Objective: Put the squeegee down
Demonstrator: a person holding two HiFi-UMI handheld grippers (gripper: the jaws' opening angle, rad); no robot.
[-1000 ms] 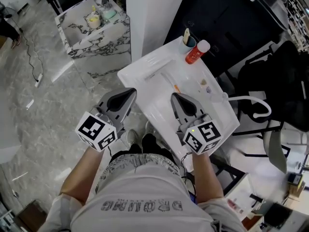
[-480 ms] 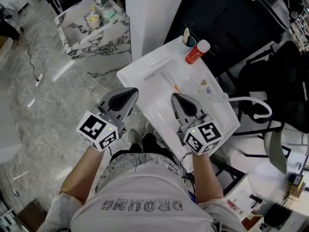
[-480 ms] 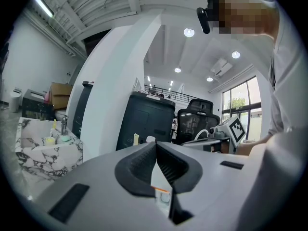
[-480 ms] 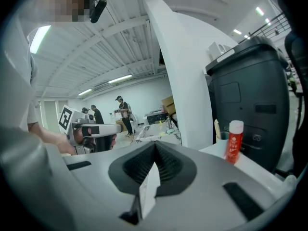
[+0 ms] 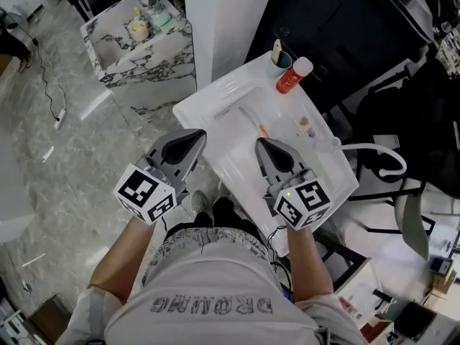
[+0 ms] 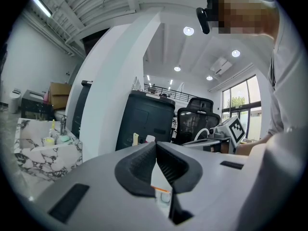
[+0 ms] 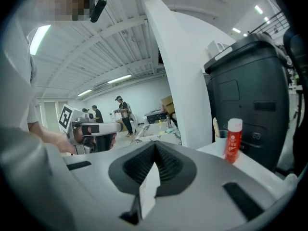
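Note:
On the white table (image 5: 215,106) lies a pale, long tool (image 5: 233,104) that may be the squeegee; its shape is hard to make out. A thin stick with an orange tip (image 5: 261,130) lies nearer me. My right gripper (image 5: 261,144) hovers over the table's near part, shut and empty (image 7: 155,146). My left gripper (image 5: 198,136) hangs just off the table's left edge, also shut with nothing in it (image 6: 156,146). Neither gripper touches the tool. A red bottle (image 5: 293,76) and a blue cup (image 5: 279,61) stand at the table's far end.
A marble-patterned stand (image 5: 144,49) with small bottles is at the far left. A white pillar (image 5: 226,20) and a black cabinet (image 5: 338,27) rise behind the table. A black chair (image 5: 420,131) and a white hose (image 5: 374,151) are on the right. People stand far off (image 7: 122,112).

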